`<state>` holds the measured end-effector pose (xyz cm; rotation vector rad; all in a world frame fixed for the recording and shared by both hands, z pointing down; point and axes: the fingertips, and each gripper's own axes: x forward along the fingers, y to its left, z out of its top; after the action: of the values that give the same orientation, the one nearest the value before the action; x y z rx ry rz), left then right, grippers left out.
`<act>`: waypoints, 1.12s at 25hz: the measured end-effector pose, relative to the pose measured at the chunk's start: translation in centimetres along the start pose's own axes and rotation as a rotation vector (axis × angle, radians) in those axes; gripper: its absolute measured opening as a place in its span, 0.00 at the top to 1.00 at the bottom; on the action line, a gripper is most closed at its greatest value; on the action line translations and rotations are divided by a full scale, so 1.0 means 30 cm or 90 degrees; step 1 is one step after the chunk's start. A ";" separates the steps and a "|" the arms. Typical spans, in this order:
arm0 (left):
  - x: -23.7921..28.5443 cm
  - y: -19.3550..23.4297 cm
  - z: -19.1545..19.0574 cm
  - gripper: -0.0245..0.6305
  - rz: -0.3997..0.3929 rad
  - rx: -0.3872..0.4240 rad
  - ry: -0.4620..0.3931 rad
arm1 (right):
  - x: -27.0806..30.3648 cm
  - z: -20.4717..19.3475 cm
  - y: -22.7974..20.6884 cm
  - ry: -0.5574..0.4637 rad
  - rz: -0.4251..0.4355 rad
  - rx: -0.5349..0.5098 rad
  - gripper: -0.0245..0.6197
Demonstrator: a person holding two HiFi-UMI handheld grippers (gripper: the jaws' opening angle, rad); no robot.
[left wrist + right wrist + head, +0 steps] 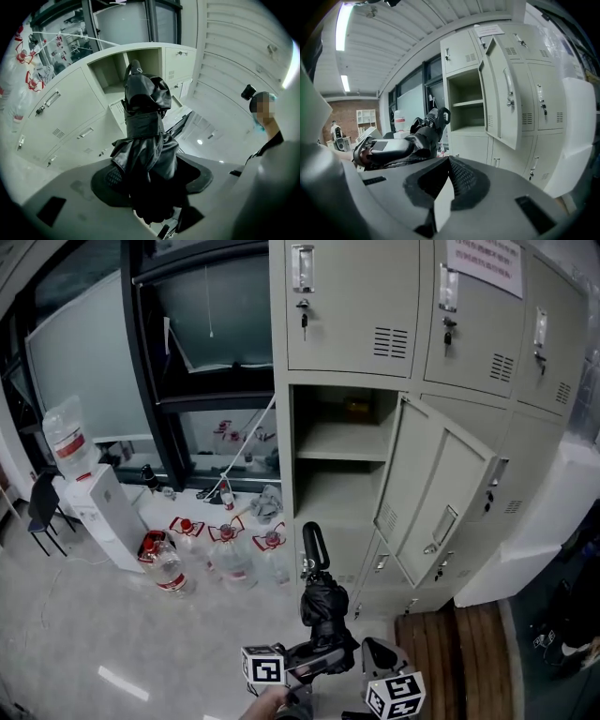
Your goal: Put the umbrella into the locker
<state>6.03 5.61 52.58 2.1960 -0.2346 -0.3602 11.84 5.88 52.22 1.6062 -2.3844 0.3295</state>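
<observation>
A folded black umbrella point(323, 601) stands upright in front of the grey lockers, its looped handle end point(314, 545) pointing up at the open locker point(342, 460). My left gripper point(314, 662) is shut on its lower part; in the left gripper view the umbrella's fabric point(145, 140) bulges out between the pads point(110, 176). The locker door point(436, 498) hangs open to the right, showing a shelf inside. My right gripper point(380, 662) hovers just right of the umbrella, shut with nothing in it. In the right gripper view the umbrella point(424, 131) lies left of the open locker point(466, 101).
Several large water bottles point(225, 549) stand on the floor left of the lockers, beside a white water dispenser point(94, 507) and a dark chair point(42, 502). A wooden platform point(450, 652) lies at the lockers' foot. A white cabinet point(544, 521) stands at right.
</observation>
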 end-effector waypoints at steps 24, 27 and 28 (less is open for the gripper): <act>0.140 0.389 0.421 0.56 -0.067 -0.076 0.075 | 0.520 0.208 -0.159 0.003 -0.079 0.049 0.96; 0.150 0.408 0.429 0.56 -0.065 -0.073 0.084 | 0.550 0.223 -0.163 -0.002 -0.074 0.041 0.96; 0.153 0.413 0.434 0.56 -0.063 -0.072 0.086 | 0.559 0.226 -0.168 -0.002 -0.073 0.040 0.96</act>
<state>5.46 -12.86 54.16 2.1147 -0.0314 -0.2718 9.91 -12.79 51.55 1.7646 -2.2936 0.3823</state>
